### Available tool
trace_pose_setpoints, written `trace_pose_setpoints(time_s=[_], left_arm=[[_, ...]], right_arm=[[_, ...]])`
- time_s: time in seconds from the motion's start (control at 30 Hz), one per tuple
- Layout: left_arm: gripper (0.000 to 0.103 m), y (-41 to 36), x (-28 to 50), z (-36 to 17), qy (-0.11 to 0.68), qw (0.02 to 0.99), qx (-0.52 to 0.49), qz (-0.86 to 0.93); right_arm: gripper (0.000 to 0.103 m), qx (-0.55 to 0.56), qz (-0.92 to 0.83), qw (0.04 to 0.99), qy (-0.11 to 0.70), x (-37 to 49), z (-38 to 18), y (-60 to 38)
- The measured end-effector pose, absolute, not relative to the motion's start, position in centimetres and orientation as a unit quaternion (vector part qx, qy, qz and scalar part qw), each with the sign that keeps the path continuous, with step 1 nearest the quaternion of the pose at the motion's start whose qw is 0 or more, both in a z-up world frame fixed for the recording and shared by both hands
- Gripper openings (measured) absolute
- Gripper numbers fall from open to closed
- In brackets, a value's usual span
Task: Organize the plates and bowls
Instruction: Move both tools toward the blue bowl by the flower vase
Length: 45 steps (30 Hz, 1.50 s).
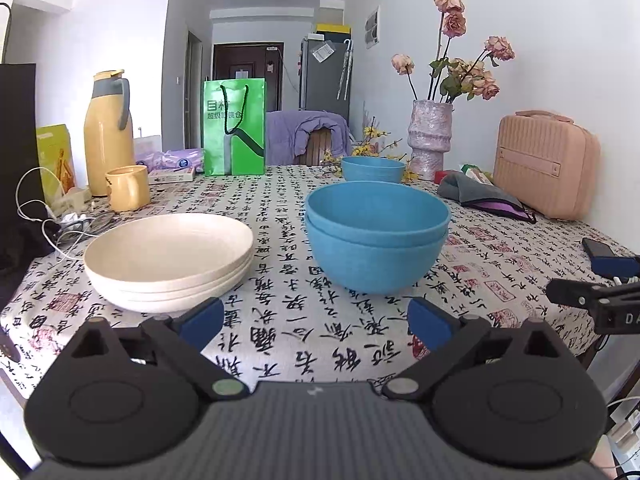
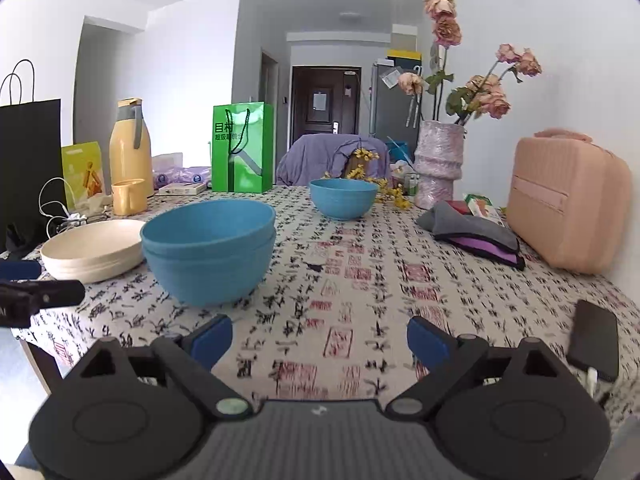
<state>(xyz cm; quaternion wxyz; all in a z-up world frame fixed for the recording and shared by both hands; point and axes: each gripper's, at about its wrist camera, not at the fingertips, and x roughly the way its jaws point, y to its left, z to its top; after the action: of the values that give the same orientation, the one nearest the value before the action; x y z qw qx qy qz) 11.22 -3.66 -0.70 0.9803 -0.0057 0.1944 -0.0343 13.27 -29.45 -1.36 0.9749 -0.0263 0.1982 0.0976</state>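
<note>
Two nested blue bowls [image 1: 378,236] [image 2: 208,252] stand mid-table on the patterned tablecloth [image 1: 280,320]. To their left lies a stack of cream plates [image 1: 170,260] [image 2: 90,250]. A third blue bowl [image 1: 373,169] [image 2: 343,198] sits alone farther back. My left gripper [image 1: 316,322] is open over the near cloth, short of the nested bowls, with nothing between its blue pads [image 1: 202,322]. My right gripper [image 2: 320,342] is open too, empty, with the nested bowls ahead to its left. Each gripper shows at the edge of the other's view.
A yellow jug [image 1: 108,136], yellow mug [image 1: 128,188] and cables [image 1: 52,220] crowd the left. A green bag [image 1: 234,128] stands at the back. Right side: vase with roses [image 1: 430,136], grey pouch [image 1: 480,196], pink case [image 1: 546,164], phone [image 2: 594,338].
</note>
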Motion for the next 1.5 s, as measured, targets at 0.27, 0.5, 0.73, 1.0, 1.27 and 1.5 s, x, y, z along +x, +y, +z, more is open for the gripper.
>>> trace_pose_setpoints(time_s=[0.27,0.5,0.73,1.0,1.27,1.5], left_arm=[[0.102,-3.3,10.0,-0.8,0.186,0.982,-0.011,-0.03],[0.102,-3.8,10.5,-0.4,0.181,0.983,-0.003,-0.032],[0.102,-4.7,12.9,0.2,0.188,0.981,0.001,-0.044],[0.102,-5.0,18.2,2.8,0.188,0.981,-0.009,-0.048],[0.102,-4.3,27.0,6.7,0.213,0.973,-0.042,-0.082],[0.101,-3.7,36.9,8.6,0.288,0.945,-0.089,-0.127]], right_arm=[[0.094,-0.025,0.09,0.978,0.186,11.2,-1.7,-29.4],[0.095,-0.019,0.091,0.979,0.181,11.3,-1.8,-29.8],[0.095,-0.012,0.091,0.979,0.184,13.4,-1.8,-30.6],[0.095,-0.002,0.087,0.977,0.193,19.6,-0.7,-32.0],[0.095,0.021,0.076,0.971,0.226,28.5,1.4,-33.8],[0.095,0.056,0.109,0.956,0.266,37.6,3.3,-35.4]])
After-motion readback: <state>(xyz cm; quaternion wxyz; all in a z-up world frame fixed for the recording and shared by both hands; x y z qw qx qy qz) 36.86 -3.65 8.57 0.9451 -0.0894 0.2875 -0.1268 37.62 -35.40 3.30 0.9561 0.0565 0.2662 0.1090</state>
